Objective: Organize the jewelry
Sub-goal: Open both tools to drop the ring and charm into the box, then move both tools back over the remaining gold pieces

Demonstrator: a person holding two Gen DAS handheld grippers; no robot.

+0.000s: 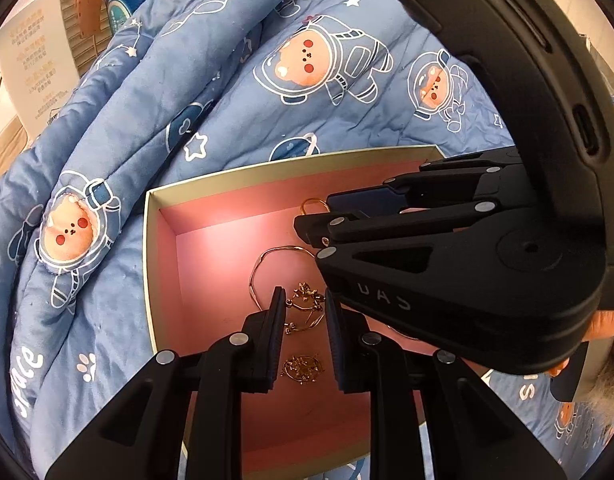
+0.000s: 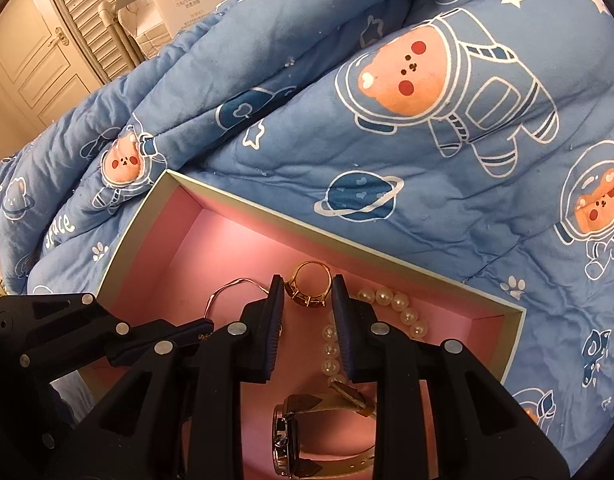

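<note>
A pink-lined box (image 1: 148, 248) (image 2: 263, 214) lies on the bed. My left gripper (image 1: 306, 294) hangs over its floor, shut on gold earrings (image 1: 307, 305) that span the narrow gap between its pads. A round gold pendant (image 1: 303, 368) and a thin silver bangle (image 1: 256, 276) (image 2: 223, 290) lie on the floor beneath. My right gripper (image 2: 308, 282) (image 1: 311, 216) is just to the right, shut on a gold ring (image 2: 301, 299) (image 1: 313, 202) whose hoop sticks out past the tips. Pearls (image 2: 391, 303) and a watch (image 2: 289, 440) lie below it.
A blue quilt with astronaut bears (image 1: 179, 80) (image 2: 427, 200) surrounds the box and rises in thick folds to its left and behind it. The two grippers sit close together above the box. White doors and a radiator (image 2: 87, 20) stand beyond the bed.
</note>
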